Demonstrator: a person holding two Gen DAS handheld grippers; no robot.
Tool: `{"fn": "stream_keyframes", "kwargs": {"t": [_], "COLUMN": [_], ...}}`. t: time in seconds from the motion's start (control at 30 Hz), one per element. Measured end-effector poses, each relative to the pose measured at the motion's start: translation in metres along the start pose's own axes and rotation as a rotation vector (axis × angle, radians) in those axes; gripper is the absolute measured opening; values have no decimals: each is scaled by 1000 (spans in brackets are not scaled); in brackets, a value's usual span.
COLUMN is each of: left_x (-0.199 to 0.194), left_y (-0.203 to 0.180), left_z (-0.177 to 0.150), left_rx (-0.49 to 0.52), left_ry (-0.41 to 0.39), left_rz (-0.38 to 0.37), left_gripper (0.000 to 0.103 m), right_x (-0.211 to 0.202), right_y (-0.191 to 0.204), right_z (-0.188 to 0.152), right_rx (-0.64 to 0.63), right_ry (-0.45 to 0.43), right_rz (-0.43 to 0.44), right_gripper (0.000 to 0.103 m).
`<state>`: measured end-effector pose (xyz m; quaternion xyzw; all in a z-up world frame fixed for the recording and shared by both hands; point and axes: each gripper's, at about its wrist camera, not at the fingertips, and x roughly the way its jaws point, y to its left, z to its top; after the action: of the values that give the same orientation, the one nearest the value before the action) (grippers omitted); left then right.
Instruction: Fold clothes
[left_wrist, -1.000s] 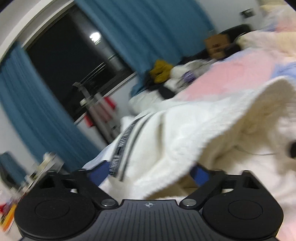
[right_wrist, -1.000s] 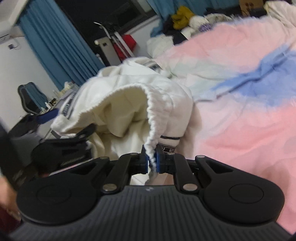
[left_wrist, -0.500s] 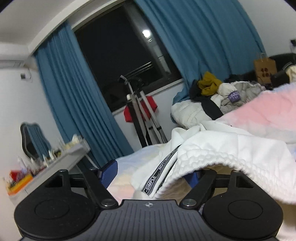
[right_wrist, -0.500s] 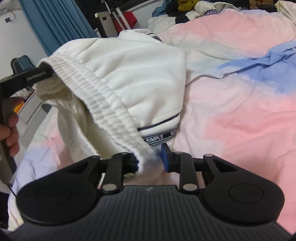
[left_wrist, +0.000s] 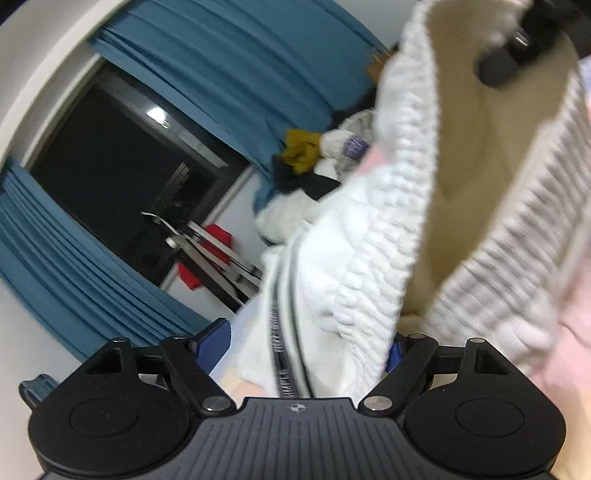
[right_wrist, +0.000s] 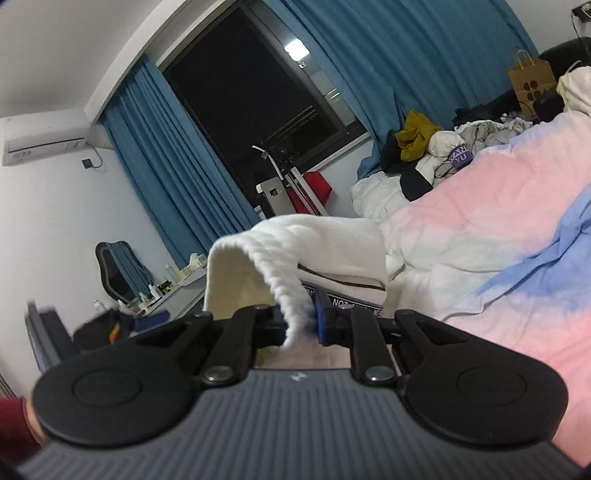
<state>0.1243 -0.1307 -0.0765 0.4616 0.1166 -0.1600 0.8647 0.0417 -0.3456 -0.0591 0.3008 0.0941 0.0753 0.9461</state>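
- My right gripper (right_wrist: 301, 326) has its blue-padded fingers (right_wrist: 322, 319) pinched narrow on the ribbed waistband of a white fleece-lined garment (right_wrist: 332, 236).
- My left gripper (left_wrist: 301, 341) has fingers spread wide around that hanging garment (left_wrist: 373, 258).
- It is lifted above the pink and blue bed cover (right_wrist: 480, 229).

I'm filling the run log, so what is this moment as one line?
stage: lifting white garment off bed | right tongs: shut on ribbed hem | left tongs: open, fabric between | fold: not yet made
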Motion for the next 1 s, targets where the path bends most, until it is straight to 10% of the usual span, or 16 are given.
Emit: {"fn": "stream_keyframes", "kwargs": {"t": [0.33,0.6,0.87,1.0], "left_x": [13,13,22,18], "left_y": [-42,9,85,141], "left_z": [-7,-9,-6,-25], "left_rx": [57,-406,-766,-937], "left_ry": [72,110,146,115], "left_rz": [27,178,182,144], "left_gripper": [84,63,47,42], "right_x": [-5,2,31,18], "right_y": [-6,0,7,34], "right_z": [15,7,-37,-45], "right_rx": [38,-54,-163,-208], "right_ry": [-79,-17,332,339], "right_rz": [61,0,-42,38], "right_gripper": [13,12,12,12]}}
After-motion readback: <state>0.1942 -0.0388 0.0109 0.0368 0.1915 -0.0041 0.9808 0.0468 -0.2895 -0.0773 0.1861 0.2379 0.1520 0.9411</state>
